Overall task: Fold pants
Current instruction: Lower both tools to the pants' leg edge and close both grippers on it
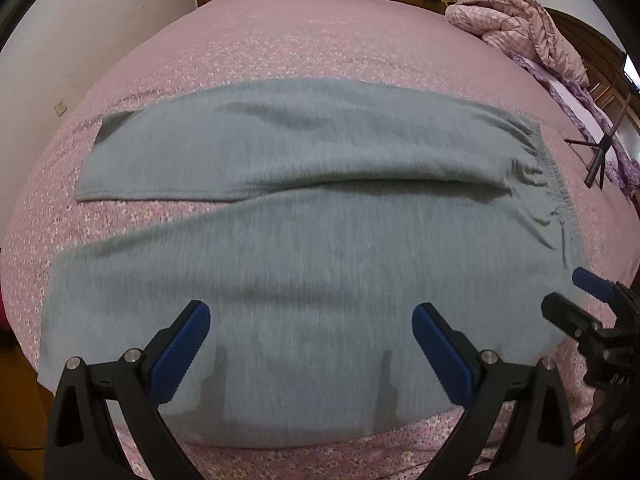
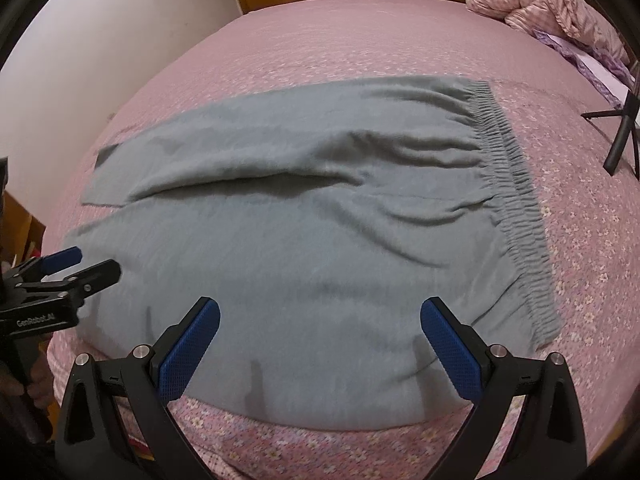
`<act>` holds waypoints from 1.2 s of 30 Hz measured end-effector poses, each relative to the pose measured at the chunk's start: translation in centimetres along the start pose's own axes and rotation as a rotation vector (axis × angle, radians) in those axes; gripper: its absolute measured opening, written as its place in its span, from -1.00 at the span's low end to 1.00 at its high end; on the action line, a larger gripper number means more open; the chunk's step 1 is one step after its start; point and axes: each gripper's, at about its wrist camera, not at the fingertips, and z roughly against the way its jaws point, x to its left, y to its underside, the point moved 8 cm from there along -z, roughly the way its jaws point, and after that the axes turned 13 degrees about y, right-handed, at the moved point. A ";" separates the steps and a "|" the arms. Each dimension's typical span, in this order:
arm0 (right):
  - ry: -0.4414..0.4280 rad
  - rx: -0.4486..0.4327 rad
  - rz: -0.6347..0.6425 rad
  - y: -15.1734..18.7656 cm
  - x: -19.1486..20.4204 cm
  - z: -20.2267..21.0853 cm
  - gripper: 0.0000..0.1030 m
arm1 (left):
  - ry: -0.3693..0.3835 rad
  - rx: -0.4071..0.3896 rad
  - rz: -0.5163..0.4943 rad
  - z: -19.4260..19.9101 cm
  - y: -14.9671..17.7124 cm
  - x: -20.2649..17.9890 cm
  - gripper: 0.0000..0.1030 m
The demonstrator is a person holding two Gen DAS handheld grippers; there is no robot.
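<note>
Left wrist view, pants point(image 1: 320, 248) flat on bed point(image 1: 300, 40), left gripper point(image 1: 310, 316) spread

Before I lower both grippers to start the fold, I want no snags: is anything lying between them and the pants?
Nothing visible. The grey pants lie flat on the pink bedspread, bare fabric below both open grippers.

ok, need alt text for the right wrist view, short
Grey pants lie spread flat on a pink floral bed, waistband to the right and legs running left. The open right gripper hovers over the near leg, with the left gripper at the left edge, also open. A pink quilt is bunched at the far right.
</note>
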 end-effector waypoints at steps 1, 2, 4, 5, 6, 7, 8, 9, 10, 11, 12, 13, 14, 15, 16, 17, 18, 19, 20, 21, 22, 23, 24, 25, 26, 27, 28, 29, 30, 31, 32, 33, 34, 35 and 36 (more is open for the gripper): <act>0.002 0.000 -0.004 -0.3 -0.3 -0.1 1.00 | -0.002 -0.002 0.000 0.0 -0.4 0.1 0.99; 0.003 0.000 -0.011 -0.7 -0.6 -0.1 1.00 | -0.003 -0.003 0.000 0.0 -0.7 0.3 0.99; -0.002 0.007 -0.035 -1.6 -1.3 -0.4 1.00 | -0.002 -0.001 0.002 0.0 -1.4 0.7 0.99; -0.005 0.011 -0.046 -2.0 -1.6 -0.5 1.00 | -0.002 -0.001 0.003 0.0 -1.8 0.9 0.99; -0.010 0.017 -0.064 -2.6 -2.0 -0.6 1.00 | -0.004 -0.004 0.005 0.0 -2.5 1.2 0.99; -0.013 0.020 -0.079 -3.2 -2.4 -0.7 1.00 | -0.007 -0.008 0.005 0.0 -2.9 1.4 0.99; -0.014 0.020 -0.087 -3.6 -2.6 -0.8 1.00 | -0.007 -0.007 0.004 0.0 -3.4 1.6 0.99; -0.012 0.017 -0.092 -4.2 -2.9 -0.9 1.00 | -0.003 -0.002 0.004 0.0 -3.7 1.8 0.99; -0.009 0.013 -0.093 -4.7 -3.3 -0.9 1.00 | 0.005 0.003 0.006 -0.1 -4.3 2.0 0.99; -0.004 0.009 -0.091 -5.3 -3.5 -1.0 1.00 | 0.014 0.003 0.008 -0.1 -4.8 2.2 0.99; 0.001 0.002 -0.088 -6.0 -3.8 -1.0 1.00 | 0.020 0.004 0.008 -0.1 -5.4 2.4 0.99; 0.004 -0.002 -0.086 -6.6 -4.0 -1.1 1.00 | 0.020 0.006 0.007 -0.2 -5.7 2.6 0.99; 0.003 -0.006 -0.085 -7.3 -4.3 -1.2 1.00 | 0.015 0.005 0.002 -0.2 -6.4 2.8 0.99; -0.002 -0.007 -0.086 -7.9 -4.6 -1.4 1.00 | 0.005 0.000 -0.004 -0.2 -7.0 3.1 0.99; -0.008 -0.004 -0.091 -8.5 -4.9 -1.6 1.00 | -0.003 -0.005 -0.010 -0.2 -7.5 3.2 0.99; -0.016 -0.002 -0.096 -9.0 -5.1 -1.7 1.00 | -0.009 -0.009 -0.015 -0.2 -7.9 3.3 0.99; -0.026 0.000 -0.101 -9.5 -5.4 -1.9 1.00 | -0.014 -0.013 -0.019 -0.3 -8.5 3.4 0.99; -0.029 0.001 -0.105 -10.0 -5.7 -2.1 1.00 | -0.016 -0.012 -0.022 -0.5 -9.2 3.6 0.99; -0.028 0.001 -0.107 -10.5 -5.9 -2.3 1.00 | -0.015 -0.009 -0.026 -0.7 -9.7 3.7 0.99; -0.024 -0.001 -0.104 -11.0 -6.1 -2.6 1.00 | -0.012 -0.008 -0.031 -1.0 -10.1 3.9 0.99; -0.018 -0.002 -0.100 -11.4 -6.3 -2.8 1.00 | -0.013 -0.007 -0.038 -1.1 -10.6 4.0 0.99; -0.010 -0.002 -0.095 -11.8 -6.4 -3.0 1.00 | -0.015 -0.005 -0.049 -1.4 -11.2 4.1 0.99; -0.003 -0.001 -0.086 -12.2 -6.5 -3.3 1.00 | -0.016 -0.006 -0.058 -1.6 -11.6 4.1 0.99; 0.001 -0.001 -0.078 -12.5 -6.5 -3.5 1.00 | -0.016 -0.005 -0.064 -1.8 -12.0 4.1 0.99; 0.006 -0.001 -0.071 -12.8 -6.6 -3.8 1.00 | -0.016 -0.002 -0.068 -2.1 -12.3 4.2 0.99; 0.009 0.003 -0.061 -13.3 -6.7 -4.2 1.00 | -0.012 0.004 -0.067 -2.4 -12.7 4.4 0.99; 0.010 0.005 -0.057 -13.6 -6.6 -4.4 1.00 | -0.003 0.011 -0.063 -2.7 -13.0 4.6 0.99; 0.013 0.008 -0.051 -14.0 -6.6 -4.8 1.00 | 0.003 0.015 -0.060 -3.0 -13.3 4.8 0.99; 0.013 0.011 -0.048 -14.4 -6.6 -5.2 1.00 | 0.007 0.020 -0.056 -3.4 -13.7 4.9 0.99; 0.011 0.014 -0.044 -14.7 -6.6 -5.5 1.00 | 0.008 0.023 -0.056 -3.7 -14.0 5.0 0.99; 0.008 0.019 -0.041 -15.1 -6.6 -5.9 1.00 | 0.008 0.026 -0.058 -4.0 -14.2 5.1 0.99; -0.001 0.026 -0.038 -15.5 -6.5 -6.3 1.00 | 0.008 0.033 -0.063 -4.3 -14.5 5.2 0.99; -0.011 0.032 -0.037 -15.8 -6.4 -6.6 1.00 | 0.008 0.039 -0.073 -4.7 -14.8 5.3 0.99; -0.017 0.038 -0.035 -16.1 -6.3 -6.9 1.00 | 0.007 0.044 -0.081 -4.9 -15.1 5.5 0.99; -0.017 0.044 -0.030 -16.6 -6.3 -7.4 1.00 | 0.001 0.052 -0.093 -5.3 -15.5 5.7 0.99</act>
